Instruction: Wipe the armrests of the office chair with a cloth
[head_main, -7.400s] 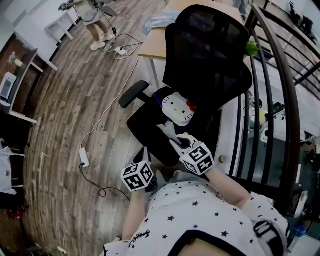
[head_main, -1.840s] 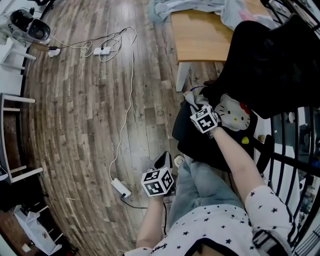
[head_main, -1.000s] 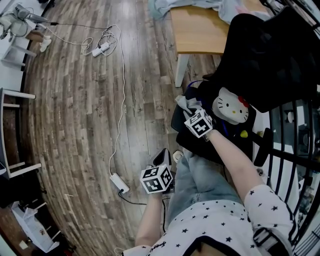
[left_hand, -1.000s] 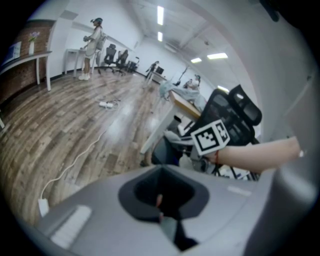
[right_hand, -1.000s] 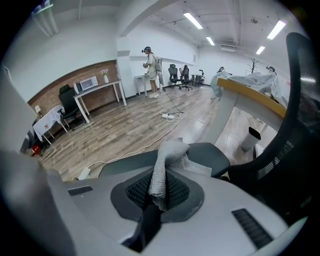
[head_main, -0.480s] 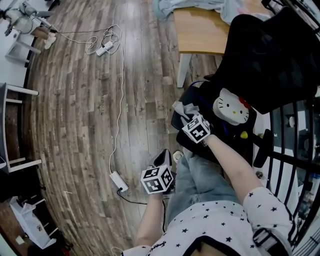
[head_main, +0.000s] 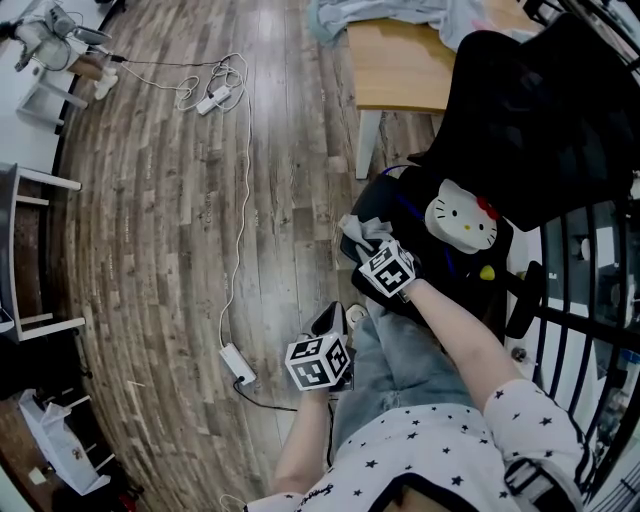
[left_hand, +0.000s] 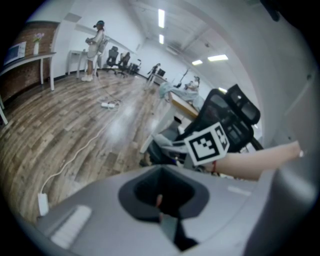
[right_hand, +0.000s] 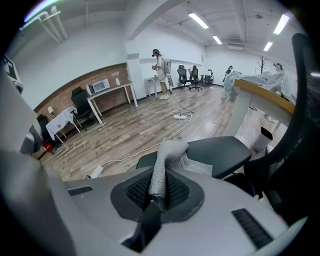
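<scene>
The black office chair (head_main: 540, 110) stands at the right of the head view. Its left armrest (right_hand: 220, 152) is a dark flat pad; in the head view its far end (head_main: 362, 208) shows past the cloth. My right gripper (head_main: 368, 245) (right_hand: 160, 192) is shut on a grey cloth (head_main: 358, 232) (right_hand: 167, 160), whose free end lies on that armrest. The other armrest (head_main: 520, 300) is at the far right. My left gripper (head_main: 330, 320) (left_hand: 160, 205) hangs by the person's leg, away from the chair, jaws shut with nothing in them.
A white cat-face cushion (head_main: 462, 218) lies on the seat. A wooden desk (head_main: 400, 65) with fabric on it stands behind the chair. A white cable (head_main: 245, 180) and a power strip (head_main: 237, 362) lie on the wood floor. A black railing (head_main: 590, 300) runs along the right.
My right gripper has dragged the cloth along the left armrest toward the person, down and left in the head view. The left gripper has stayed put.
</scene>
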